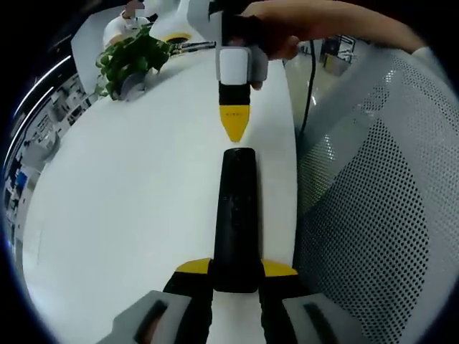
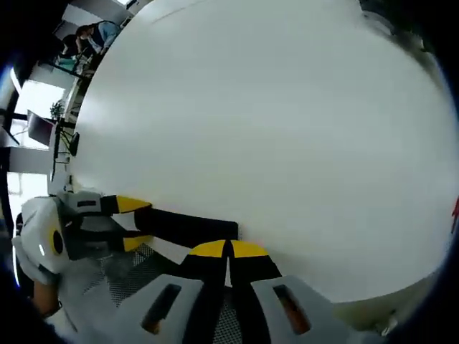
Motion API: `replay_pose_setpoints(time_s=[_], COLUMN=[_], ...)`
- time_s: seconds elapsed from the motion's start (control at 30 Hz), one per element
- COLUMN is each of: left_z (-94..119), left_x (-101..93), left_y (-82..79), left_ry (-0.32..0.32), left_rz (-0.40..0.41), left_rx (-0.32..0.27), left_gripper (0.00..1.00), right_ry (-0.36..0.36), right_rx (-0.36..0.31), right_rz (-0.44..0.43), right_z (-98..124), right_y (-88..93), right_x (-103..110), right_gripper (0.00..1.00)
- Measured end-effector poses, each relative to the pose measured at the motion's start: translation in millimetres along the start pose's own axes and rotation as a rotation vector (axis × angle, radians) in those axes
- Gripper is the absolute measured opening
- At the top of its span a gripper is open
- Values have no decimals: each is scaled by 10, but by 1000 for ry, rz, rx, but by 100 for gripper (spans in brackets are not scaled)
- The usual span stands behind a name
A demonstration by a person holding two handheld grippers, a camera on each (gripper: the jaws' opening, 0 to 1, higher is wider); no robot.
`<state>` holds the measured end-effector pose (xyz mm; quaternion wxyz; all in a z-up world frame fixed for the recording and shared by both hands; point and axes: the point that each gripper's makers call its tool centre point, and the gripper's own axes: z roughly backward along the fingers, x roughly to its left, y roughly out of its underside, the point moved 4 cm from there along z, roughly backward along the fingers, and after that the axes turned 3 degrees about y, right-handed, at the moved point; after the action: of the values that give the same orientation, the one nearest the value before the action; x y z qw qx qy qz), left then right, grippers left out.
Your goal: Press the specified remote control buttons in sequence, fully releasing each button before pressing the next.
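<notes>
A long black remote control (image 1: 237, 208) lies lengthwise over the white table (image 1: 129, 193). My left gripper (image 1: 237, 269) is shut on its near end, a yellow-tipped jaw on each side. My right gripper (image 1: 234, 127), held by a person's hand (image 1: 301, 25), points down with its yellow tips shut, just beyond the remote's far end; I cannot tell if it touches. In the right gripper view, the right gripper (image 2: 228, 250) has its tips closed together beside the end of the remote (image 2: 188, 225), which the left gripper (image 2: 136, 223) clamps from the left.
A potted green plant (image 1: 133, 61) stands at the table's far left, with a yellow and white object (image 1: 176, 32) behind it. A white mesh chair (image 1: 387, 201) sits against the table's right edge. A black cable (image 1: 310, 86) hangs there. People (image 2: 90, 36) sit far off.
</notes>
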<state>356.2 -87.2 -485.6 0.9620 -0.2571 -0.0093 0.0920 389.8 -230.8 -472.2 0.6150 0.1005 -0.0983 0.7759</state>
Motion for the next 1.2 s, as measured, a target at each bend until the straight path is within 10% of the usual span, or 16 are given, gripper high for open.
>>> replay_pose_setpoints(time_s=[1.2], left_z=[7], left_x=[-1], left_y=[4], left_ry=[1], left_rz=[14], left_rx=[1], left_gripper=[24], right_ry=[-31], right_rx=[16], right_rz=[4], right_z=[-75], right_y=[26], right_x=[49], right_gripper=[0])
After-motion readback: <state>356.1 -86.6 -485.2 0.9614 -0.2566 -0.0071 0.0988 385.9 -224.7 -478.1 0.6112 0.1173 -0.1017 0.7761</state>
